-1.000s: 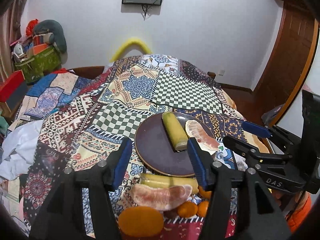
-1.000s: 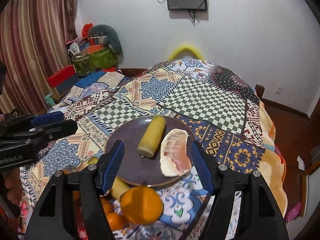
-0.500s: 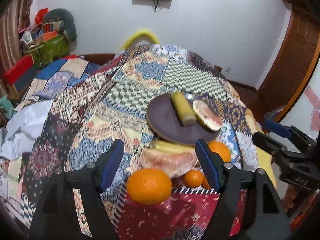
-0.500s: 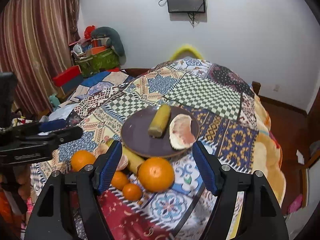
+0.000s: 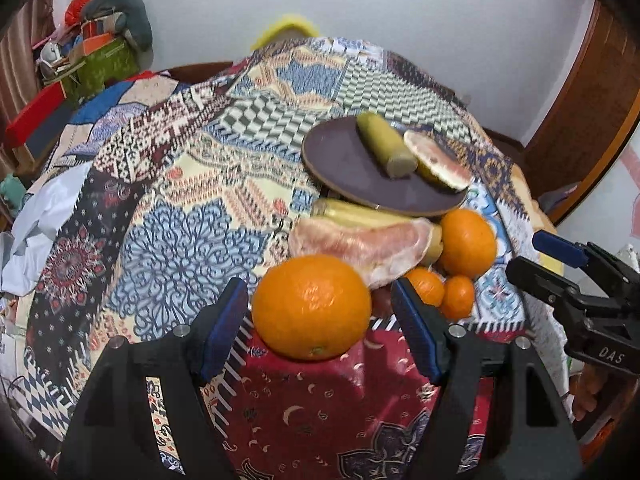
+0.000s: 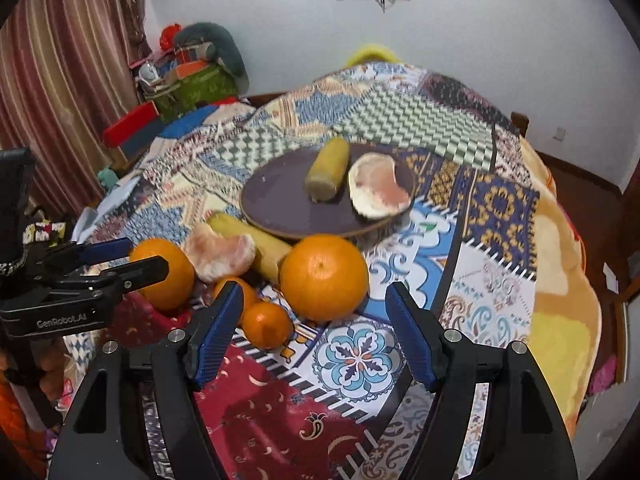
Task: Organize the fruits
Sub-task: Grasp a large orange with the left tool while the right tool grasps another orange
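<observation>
A dark round plate (image 5: pixel 344 168) (image 6: pixel 280 200) on the patchwork cloth holds a yellow-green corn piece (image 5: pixel 384 144) (image 6: pixel 328 168) and a pomelo wedge (image 5: pixel 440 160) (image 6: pixel 378 190). In front of it lie another corn piece (image 5: pixel 352 212), a peeled pomelo segment (image 5: pixel 360 246) (image 6: pixel 220 252), two big oranges (image 5: pixel 312 306) (image 6: pixel 324 276) and small tangerines (image 6: pixel 266 324). My left gripper (image 5: pixel 320 332) is open with the near big orange just ahead of its fingers. My right gripper (image 6: pixel 316 334) is open, close behind the other big orange.
The patchwork cloth (image 5: pixel 180 220) covers a round table whose edge falls away on the right (image 6: pixel 568 280). Clutter and a green bag (image 6: pixel 192 88) stand at the back left, by a striped curtain (image 6: pixel 60 60). A wooden door (image 5: pixel 592 112) is at the right.
Both grippers have pulled back from the plate toward the near table edge and dropped lower. The oranges and loose fruit now lie just ahead of the fingers. Both stayed open.
</observation>
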Action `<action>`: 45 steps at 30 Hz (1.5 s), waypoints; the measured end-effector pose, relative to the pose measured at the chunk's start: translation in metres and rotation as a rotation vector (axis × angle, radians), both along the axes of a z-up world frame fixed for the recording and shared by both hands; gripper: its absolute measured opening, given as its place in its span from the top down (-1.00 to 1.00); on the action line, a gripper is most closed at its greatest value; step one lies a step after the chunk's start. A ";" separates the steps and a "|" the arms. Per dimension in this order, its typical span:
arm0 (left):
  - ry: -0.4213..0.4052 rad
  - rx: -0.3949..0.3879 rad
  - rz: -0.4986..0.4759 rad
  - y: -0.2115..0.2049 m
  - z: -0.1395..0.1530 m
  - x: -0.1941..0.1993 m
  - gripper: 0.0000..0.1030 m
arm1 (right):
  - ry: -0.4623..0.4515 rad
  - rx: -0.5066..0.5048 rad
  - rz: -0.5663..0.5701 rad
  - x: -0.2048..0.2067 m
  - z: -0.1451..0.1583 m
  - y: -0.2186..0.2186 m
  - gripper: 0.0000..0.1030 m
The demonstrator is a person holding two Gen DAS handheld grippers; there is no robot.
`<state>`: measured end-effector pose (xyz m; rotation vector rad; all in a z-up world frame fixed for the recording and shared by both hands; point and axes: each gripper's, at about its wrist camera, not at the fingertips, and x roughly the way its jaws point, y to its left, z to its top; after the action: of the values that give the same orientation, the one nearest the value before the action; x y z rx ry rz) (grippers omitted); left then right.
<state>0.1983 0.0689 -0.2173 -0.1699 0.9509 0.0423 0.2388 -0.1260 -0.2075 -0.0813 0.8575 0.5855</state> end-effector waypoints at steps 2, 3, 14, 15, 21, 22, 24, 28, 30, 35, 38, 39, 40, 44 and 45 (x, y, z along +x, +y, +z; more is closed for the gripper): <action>0.016 -0.006 0.003 0.002 -0.007 0.001 -0.43 | 0.013 -0.008 -0.003 0.004 -0.006 0.001 -0.37; 0.023 -0.012 0.003 0.002 -0.010 0.002 -0.42 | 0.015 -0.012 -0.004 0.005 -0.008 0.002 -0.37; 0.059 -0.034 0.012 0.001 -0.031 0.011 -0.43 | 0.068 -0.027 0.004 0.026 -0.030 0.012 -0.37; 0.058 -0.034 0.011 0.001 -0.031 0.011 -0.43 | 0.074 -0.025 0.004 0.029 -0.032 0.012 -0.37; 0.036 -0.036 0.010 0.003 -0.030 0.011 -0.36 | 0.113 0.004 0.023 0.034 -0.039 0.014 -0.37; 0.034 -0.041 0.011 0.004 -0.030 0.011 -0.35 | 0.115 0.008 0.032 0.033 -0.039 0.015 -0.37; 0.029 -0.049 0.017 0.005 -0.030 0.010 -0.35 | 0.102 0.009 0.041 0.032 -0.037 0.016 -0.30; 0.028 -0.027 0.014 0.001 -0.029 0.009 -0.34 | 0.093 0.002 0.037 0.033 -0.037 0.014 -0.21; 0.028 -0.020 0.015 0.000 -0.027 0.008 -0.33 | 0.094 0.009 0.029 0.033 -0.036 0.012 -0.21; 0.021 -0.035 0.004 0.000 -0.022 0.007 -0.33 | 0.079 0.013 0.022 0.030 -0.028 0.007 -0.20; -0.002 -0.029 0.000 -0.002 -0.014 0.006 -0.33 | 0.058 0.028 0.016 0.028 -0.020 0.004 -0.20; -0.008 -0.030 0.000 -0.001 -0.012 0.006 -0.33 | 0.046 0.032 0.012 0.027 -0.016 0.003 -0.20; -0.016 -0.032 0.001 -0.001 -0.008 0.006 -0.33 | 0.038 0.034 0.010 0.027 -0.013 0.002 -0.20; -0.055 -0.026 0.002 0.000 0.007 0.007 -0.33 | -0.003 0.047 0.006 0.026 0.002 0.000 -0.20; -0.066 -0.023 0.002 0.000 0.012 0.007 -0.33 | -0.011 0.053 0.005 0.026 0.005 -0.001 -0.20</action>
<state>0.2052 0.0686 -0.2057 -0.1924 0.8857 0.0280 0.2647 -0.1266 -0.2025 -0.0390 0.8309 0.6119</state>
